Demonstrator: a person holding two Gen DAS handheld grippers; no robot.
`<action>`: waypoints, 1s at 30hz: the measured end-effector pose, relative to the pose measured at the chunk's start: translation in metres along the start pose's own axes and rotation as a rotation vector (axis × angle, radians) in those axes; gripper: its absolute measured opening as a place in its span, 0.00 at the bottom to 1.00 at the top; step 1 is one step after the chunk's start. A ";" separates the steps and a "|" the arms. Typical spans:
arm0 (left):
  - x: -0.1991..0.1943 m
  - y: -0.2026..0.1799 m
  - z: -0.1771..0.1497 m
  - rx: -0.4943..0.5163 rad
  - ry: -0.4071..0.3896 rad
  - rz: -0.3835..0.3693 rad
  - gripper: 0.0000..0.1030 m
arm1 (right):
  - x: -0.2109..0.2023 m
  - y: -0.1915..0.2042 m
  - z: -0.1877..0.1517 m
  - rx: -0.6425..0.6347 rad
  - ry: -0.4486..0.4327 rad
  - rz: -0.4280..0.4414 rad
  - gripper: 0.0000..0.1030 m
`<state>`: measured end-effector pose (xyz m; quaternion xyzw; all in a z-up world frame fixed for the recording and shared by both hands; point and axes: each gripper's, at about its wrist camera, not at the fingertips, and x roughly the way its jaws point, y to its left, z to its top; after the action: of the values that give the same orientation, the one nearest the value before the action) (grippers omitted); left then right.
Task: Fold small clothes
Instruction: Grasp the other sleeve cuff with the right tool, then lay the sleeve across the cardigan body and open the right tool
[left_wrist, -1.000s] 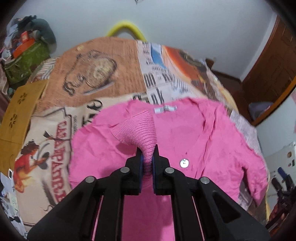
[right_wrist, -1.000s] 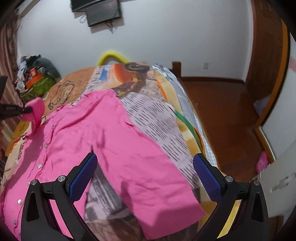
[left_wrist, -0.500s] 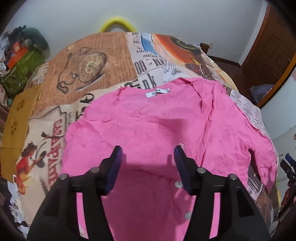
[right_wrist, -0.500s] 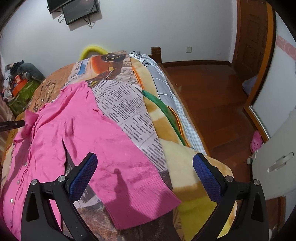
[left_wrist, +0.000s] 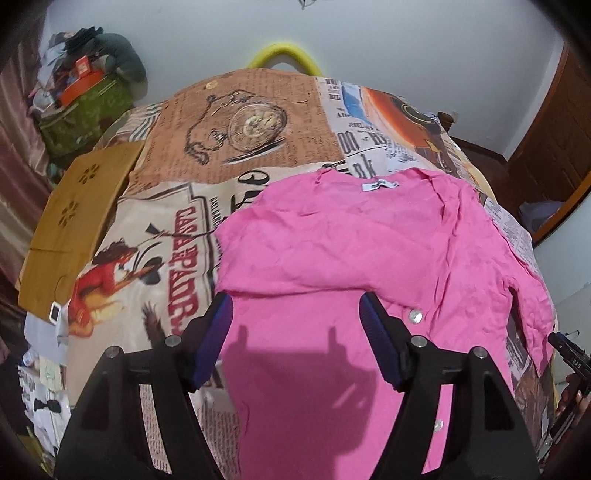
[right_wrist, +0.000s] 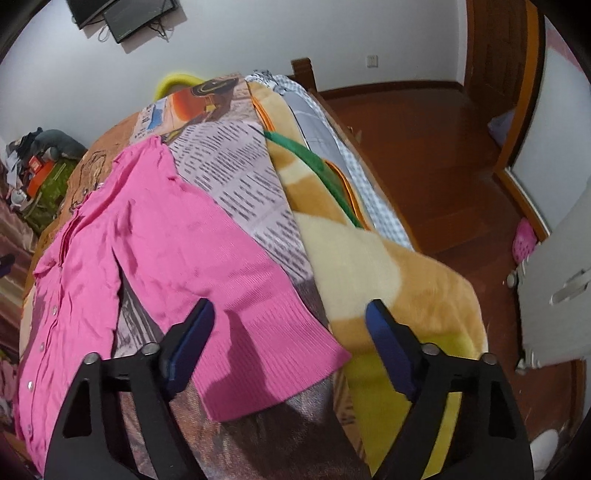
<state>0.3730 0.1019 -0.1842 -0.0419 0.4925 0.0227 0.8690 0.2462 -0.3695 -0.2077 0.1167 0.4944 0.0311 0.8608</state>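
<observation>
With both our left gripper (left_wrist: 295, 314) and right gripper (right_wrist: 290, 325) spread wide and holding nothing, we risk bunching the pink cardigan's (left_wrist: 351, 251) outstretched sleeve (right_wrist: 240, 295) if the right one pinches only its ribbed cuff (right_wrist: 273, 354).

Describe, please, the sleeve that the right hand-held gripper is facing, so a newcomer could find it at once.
On the bed, over the newspaper-print bedspread, lies a pink cardigan. Its outstretched sleeve runs toward the right hand-held gripper, which is open. Its wide ribbed cuff sets it apart from the buttoned body.

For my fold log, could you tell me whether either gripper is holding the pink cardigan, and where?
Nothing is held: the left gripper and right gripper both have open jaws above the pink cardigan.
</observation>
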 end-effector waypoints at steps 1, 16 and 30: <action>-0.001 0.001 -0.002 0.000 0.001 0.002 0.68 | 0.003 -0.002 -0.001 0.004 0.013 -0.001 0.69; -0.010 0.009 -0.014 0.003 -0.022 0.023 0.68 | -0.017 -0.005 -0.005 -0.013 -0.023 0.016 0.07; -0.022 0.046 -0.026 -0.043 -0.062 0.048 0.68 | -0.073 0.092 0.053 -0.218 -0.199 0.200 0.06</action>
<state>0.3355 0.1452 -0.1811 -0.0482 0.4657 0.0555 0.8819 0.2598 -0.3014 -0.0992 0.0737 0.3866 0.1583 0.9056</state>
